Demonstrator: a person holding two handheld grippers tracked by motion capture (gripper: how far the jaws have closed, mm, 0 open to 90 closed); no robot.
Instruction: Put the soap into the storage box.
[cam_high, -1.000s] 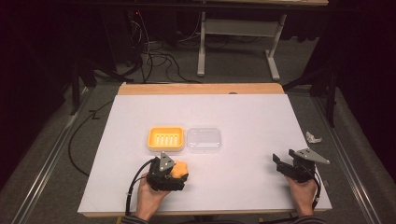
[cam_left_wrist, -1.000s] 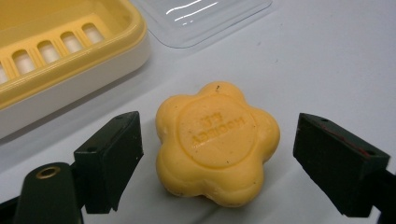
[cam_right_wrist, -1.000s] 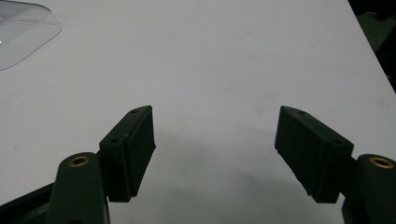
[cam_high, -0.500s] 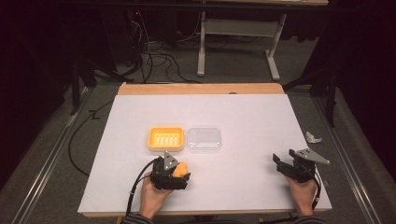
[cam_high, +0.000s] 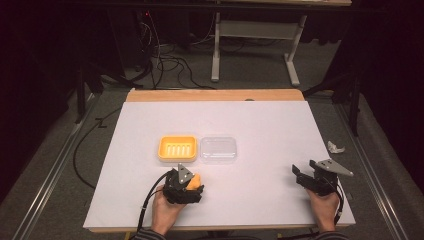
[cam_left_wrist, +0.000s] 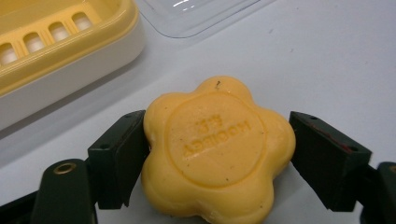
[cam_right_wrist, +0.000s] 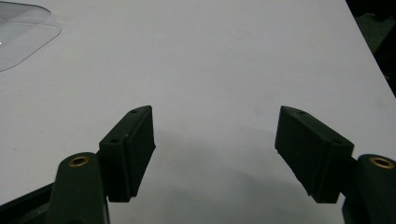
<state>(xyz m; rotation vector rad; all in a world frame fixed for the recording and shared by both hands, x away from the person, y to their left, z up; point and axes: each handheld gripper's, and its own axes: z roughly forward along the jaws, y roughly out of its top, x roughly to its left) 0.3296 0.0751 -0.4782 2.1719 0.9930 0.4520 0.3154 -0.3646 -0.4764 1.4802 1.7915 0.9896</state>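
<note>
A flower-shaped orange soap (cam_left_wrist: 217, 151) sits at the table's near edge between the left gripper (cam_high: 186, 184) jaws, which press its sides. At three o'clock, well apart, the right gripper (cam_right_wrist: 215, 149) gapes wide, empty. At twelve o'clock from the soap lie a yellow soap dish (cam_high: 177, 148) and clear lid (cam_high: 218, 149).

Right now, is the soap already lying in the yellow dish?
No, the soap lies on the table between the left tongs, outside the dish.

Left tool (cam_high: 192, 184) with soap (cam_high: 193, 181) slightly nearer the table's front edge
</note>
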